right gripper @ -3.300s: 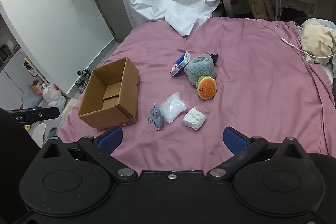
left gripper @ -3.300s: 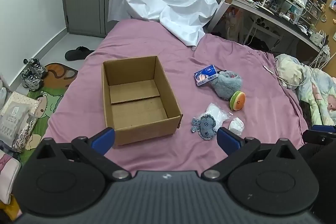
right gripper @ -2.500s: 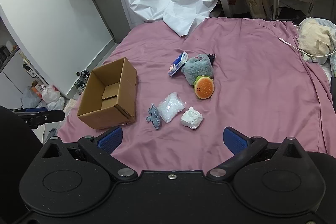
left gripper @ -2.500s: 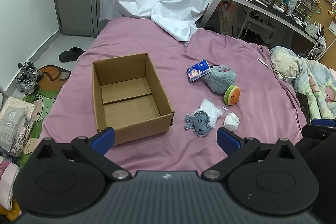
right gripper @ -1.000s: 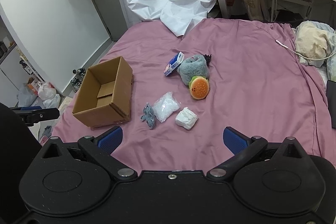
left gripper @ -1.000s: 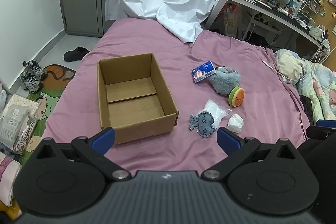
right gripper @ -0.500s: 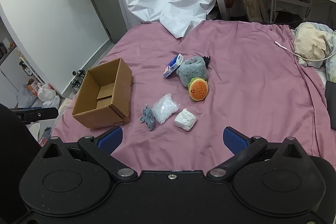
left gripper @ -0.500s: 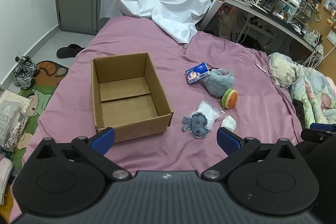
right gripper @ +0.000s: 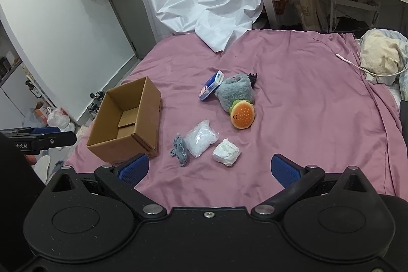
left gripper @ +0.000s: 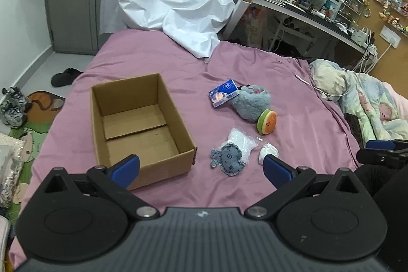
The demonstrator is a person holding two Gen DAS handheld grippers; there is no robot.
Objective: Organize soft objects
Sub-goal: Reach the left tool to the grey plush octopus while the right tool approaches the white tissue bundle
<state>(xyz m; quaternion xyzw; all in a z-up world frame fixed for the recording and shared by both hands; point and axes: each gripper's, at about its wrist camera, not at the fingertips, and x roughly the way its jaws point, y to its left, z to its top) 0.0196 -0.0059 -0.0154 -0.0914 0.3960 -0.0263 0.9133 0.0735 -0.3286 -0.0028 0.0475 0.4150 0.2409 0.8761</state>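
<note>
The cardboard box [left gripper: 137, 124] holds nothing but its own flaps.

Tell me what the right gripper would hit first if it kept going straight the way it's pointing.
Probably the pink bedsheet near the clear plastic bag and white wad; the right gripper is open, and depth is uncertain.

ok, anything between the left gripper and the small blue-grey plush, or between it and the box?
Nothing visible. The left gripper hangs open above bare sheet; the blue-grey plush lies just beyond it, beside the empty cardboard box, only pink sheet between them.
</note>
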